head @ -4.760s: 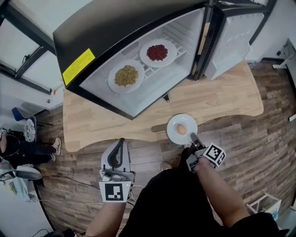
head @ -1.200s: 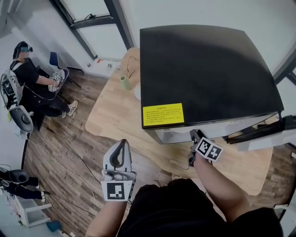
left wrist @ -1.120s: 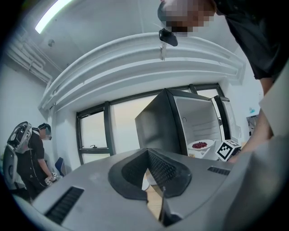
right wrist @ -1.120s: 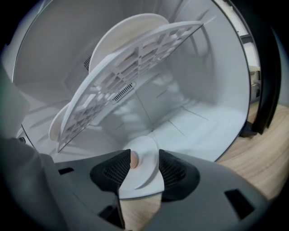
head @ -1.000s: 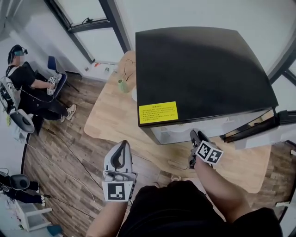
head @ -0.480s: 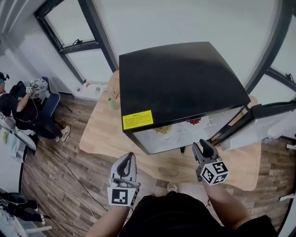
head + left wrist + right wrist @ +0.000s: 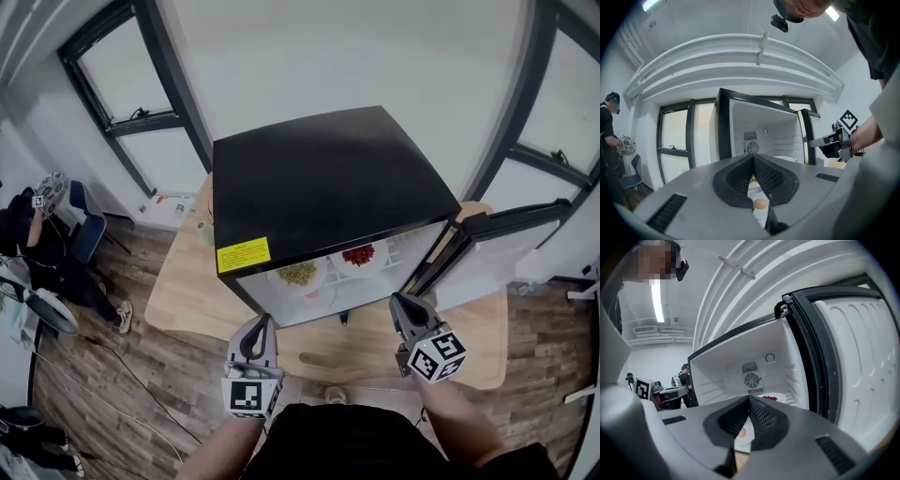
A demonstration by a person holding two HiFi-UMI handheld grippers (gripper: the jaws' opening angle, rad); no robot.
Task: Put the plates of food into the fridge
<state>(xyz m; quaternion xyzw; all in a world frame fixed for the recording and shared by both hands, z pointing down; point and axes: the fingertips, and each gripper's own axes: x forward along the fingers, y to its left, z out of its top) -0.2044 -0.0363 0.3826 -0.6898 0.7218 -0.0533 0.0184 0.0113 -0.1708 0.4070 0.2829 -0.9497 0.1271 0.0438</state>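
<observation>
Wooden table, open fridge, egg plate mostly hidden, left claw pressed together, right claw just closed, seemingly empty.

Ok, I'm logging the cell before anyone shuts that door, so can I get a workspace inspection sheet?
Surface: light wooden table.
Job's things: black mini fridge, door open; white plate of yellow-green food and white plate of red food on its shelf; white plate with an egg lower, by the front.
Clutter: small dark object before the fridge.
Grippers: left gripper shut, empty; right gripper, fingers just closed, nothing between them.
Cables: thin cable on the wood-plank floor, left.
Surroundings: seated person, dark-framed windows.
</observation>
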